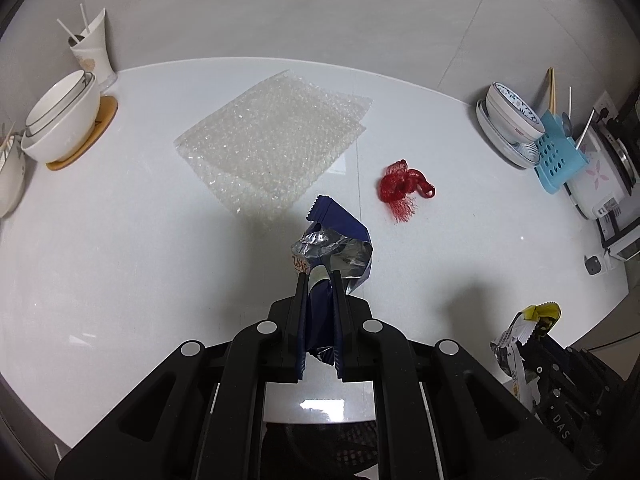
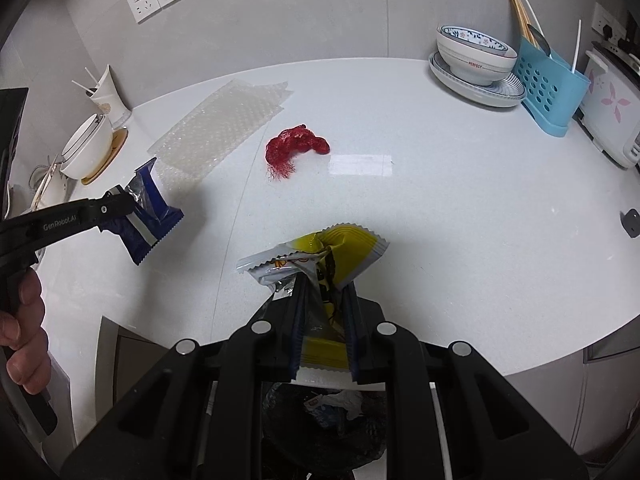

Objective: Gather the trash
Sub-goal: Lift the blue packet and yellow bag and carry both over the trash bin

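My left gripper (image 1: 320,276) is shut on a blue and silver snack wrapper (image 1: 336,240) and holds it above the white table; it also shows in the right wrist view (image 2: 150,216). My right gripper (image 2: 324,280) is shut on a yellow and silver wrapper (image 2: 344,244), also seen at the lower right of the left wrist view (image 1: 528,328). A red mesh net (image 1: 404,186) (image 2: 296,146) and a bubble wrap sheet (image 1: 272,140) (image 2: 216,128) lie on the table. A black bin with trash (image 2: 328,412) sits below the table's front edge.
White bowls on a wooden coaster (image 1: 64,120) and a cup with sticks (image 1: 92,48) stand at the left. Bowls on a plate (image 2: 476,60), a blue utensil holder (image 2: 548,84) and a white rice cooker (image 2: 608,108) stand at the right.
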`<state>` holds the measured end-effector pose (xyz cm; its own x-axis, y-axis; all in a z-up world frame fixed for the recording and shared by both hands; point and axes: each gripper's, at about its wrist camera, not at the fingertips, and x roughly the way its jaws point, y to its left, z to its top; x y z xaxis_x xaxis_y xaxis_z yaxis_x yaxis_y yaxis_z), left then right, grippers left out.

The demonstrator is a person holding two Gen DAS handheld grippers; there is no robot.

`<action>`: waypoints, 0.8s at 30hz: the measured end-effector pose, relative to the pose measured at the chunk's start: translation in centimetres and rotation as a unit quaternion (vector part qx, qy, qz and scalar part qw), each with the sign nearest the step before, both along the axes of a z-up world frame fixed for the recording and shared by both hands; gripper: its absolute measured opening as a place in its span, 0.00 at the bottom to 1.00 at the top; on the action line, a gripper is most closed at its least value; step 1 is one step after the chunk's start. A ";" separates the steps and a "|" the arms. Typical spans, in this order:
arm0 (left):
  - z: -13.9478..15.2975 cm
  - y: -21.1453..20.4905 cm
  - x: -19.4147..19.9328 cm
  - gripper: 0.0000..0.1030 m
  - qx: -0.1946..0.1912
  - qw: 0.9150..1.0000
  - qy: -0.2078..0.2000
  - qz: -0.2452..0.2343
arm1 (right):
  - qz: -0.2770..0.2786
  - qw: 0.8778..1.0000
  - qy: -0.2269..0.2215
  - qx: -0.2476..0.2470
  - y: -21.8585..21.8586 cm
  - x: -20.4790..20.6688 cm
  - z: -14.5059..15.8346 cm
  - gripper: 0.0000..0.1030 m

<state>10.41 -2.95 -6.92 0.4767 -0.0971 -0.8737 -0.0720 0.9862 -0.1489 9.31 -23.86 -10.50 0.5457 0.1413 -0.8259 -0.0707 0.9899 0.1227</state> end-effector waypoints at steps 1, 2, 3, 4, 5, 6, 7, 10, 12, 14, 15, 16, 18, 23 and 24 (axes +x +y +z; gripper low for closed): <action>0.1 0.0 -0.5 0.09 -0.001 1.000 -0.001 0.002 | 0.001 1.000 -0.001 0.000 -0.1 -0.2 0.1 0.15; 0.2 -0.1 -0.9 0.09 -0.001 1.000 -0.001 0.003 | 0.002 1.000 -0.003 0.000 -0.2 -0.5 0.2 0.15; 0.3 -0.2 -1.3 0.09 -0.003 1.000 -0.002 0.004 | 0.003 1.000 -0.004 0.000 -0.3 -0.7 0.3 0.15; 0.4 -0.2 -1.6 0.09 -0.003 1.000 -0.003 0.005 | 0.003 1.000 -0.005 0.001 -0.3 -1.0 0.3 0.15; 0.5 -0.3 -2.0 0.09 -0.004 1.000 -0.004 0.005 | 0.005 1.000 -0.006 0.000 -0.4 -1.2 0.4 0.16; 0.6 -0.3 -2.5 0.09 -0.005 1.000 -0.005 0.007 | 0.006 1.000 -0.007 0.000 -0.5 -1.5 0.4 0.15; 0.7 -0.4 -2.8 0.09 -0.007 1.000 -0.005 0.008 | 0.007 1.000 -0.008 0.000 -0.5 -1.7 0.4 0.16; 0.9 -0.6 -4.1 0.09 -0.009 1.000 -0.008 0.009 | 0.012 1.000 -0.009 0.000 -0.6 -2.5 0.4 0.15; 1.0 -0.8 -4.9 0.09 -0.010 1.000 -0.009 0.009 | 0.015 1.000 -0.010 0.000 -0.8 -3.1 0.4 0.16; 1.0 -1.1 -5.9 0.09 -0.012 1.000 -0.009 0.009 | 0.018 1.000 -0.011 0.000 -0.9 -3.7 0.4 0.16; 0.9 -1.2 -6.3 0.09 -0.012 1.000 -0.009 0.008 | 0.020 1.000 -0.012 0.000 -0.9 -4.1 0.4 0.16; 0.9 -1.4 -6.8 0.09 -0.012 1.000 -0.009 0.008 | 0.021 1.000 -0.013 0.000 -1.0 -4.3 0.4 0.16; 0.8 -1.7 -7.7 0.09 -0.012 1.000 -0.008 0.006 | 0.023 1.000 -0.014 0.000 -1.1 -4.9 0.3 0.16; 0.4 -2.6 -10.2 0.09 -0.011 1.000 -0.004 0.004 | 0.031 0.999 -0.017 -0.002 -1.4 -6.5 0.2 0.16; 0.3 -2.7 -10.5 0.09 -0.011 1.000 -0.004 0.003 | 0.032 0.999 -0.017 -0.002 -1.4 -6.7 0.2 0.16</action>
<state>-0.12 -5.66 -6.64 0.4838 -0.1136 -0.8678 -0.0771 0.9821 -0.1716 2.61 -25.31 -10.35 0.5631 0.1741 -0.8079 -0.1380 0.9836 0.1158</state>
